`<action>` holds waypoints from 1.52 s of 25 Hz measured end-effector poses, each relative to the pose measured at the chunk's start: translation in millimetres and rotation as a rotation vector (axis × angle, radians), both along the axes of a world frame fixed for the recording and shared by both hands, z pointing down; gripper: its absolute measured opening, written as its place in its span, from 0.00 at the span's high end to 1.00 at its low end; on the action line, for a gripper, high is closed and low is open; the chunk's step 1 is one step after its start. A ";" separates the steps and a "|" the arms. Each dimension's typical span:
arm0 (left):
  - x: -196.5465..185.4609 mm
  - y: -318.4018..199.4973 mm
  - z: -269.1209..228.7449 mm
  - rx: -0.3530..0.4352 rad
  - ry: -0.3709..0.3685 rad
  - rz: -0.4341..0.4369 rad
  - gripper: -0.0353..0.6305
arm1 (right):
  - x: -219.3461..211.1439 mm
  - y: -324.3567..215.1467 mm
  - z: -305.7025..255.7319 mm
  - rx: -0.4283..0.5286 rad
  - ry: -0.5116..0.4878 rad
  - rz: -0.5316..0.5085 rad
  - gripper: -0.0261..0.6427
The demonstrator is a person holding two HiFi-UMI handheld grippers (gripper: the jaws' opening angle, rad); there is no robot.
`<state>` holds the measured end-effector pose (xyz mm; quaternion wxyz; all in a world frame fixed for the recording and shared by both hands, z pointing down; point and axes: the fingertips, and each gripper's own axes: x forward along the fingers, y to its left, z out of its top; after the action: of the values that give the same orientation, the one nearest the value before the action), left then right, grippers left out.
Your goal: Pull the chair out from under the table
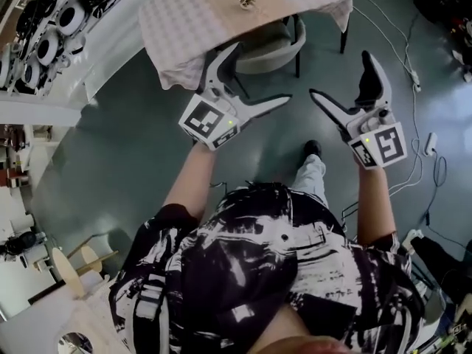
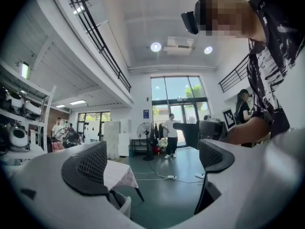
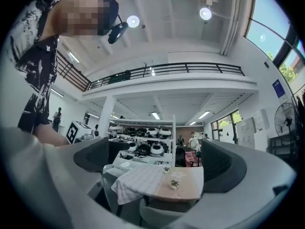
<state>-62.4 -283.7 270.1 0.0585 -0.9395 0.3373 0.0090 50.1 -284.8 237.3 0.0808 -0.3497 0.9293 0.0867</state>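
A grey chair (image 1: 271, 46) is tucked under the far table with the checked cloth (image 1: 184, 21). Both grippers hang in the air in front of it, touching nothing. My left gripper (image 1: 262, 72) is open, near the table's front corner. My right gripper (image 1: 341, 74) is open too, to the right of the chair. In the right gripper view the table (image 3: 143, 180) and the chair's curved back (image 3: 159, 216) lie straight ahead between the open jaws (image 3: 159, 161). Low down in the left gripper view, the open gripper (image 2: 150, 163) frames the cloth's corner (image 2: 119, 173) and a bit of the chair (image 2: 123, 205).
Two small plants (image 1: 245, 1) stand on the table. White shelves with round helmets (image 1: 44, 35) run along the left. Cables and a power strip (image 1: 414, 80) lie on the green floor at the right. Wooden furniture (image 1: 74, 264) stands behind at the left. People stand far off near the glass doors (image 2: 170, 135).
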 end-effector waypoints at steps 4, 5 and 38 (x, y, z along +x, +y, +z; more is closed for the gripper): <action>45.7 -81.2 18.6 -0.045 -0.019 -0.071 0.09 | 43.5 -91.7 14.9 -0.038 0.053 -0.096 0.10; 56.6 -99.3 22.5 -0.051 -0.025 -0.087 0.09 | 53.6 -113.1 18.3 -0.045 0.070 -0.121 0.10; 15.9 -287.7 339.9 -0.501 -0.965 -0.090 0.09 | -94.6 -291.1 349.2 0.047 1.285 -0.765 0.10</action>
<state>-46.5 -571.4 610.0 -0.0186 -0.8068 0.3038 -0.5064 -44.4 -575.9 586.6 -0.4460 0.1191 0.8483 0.2595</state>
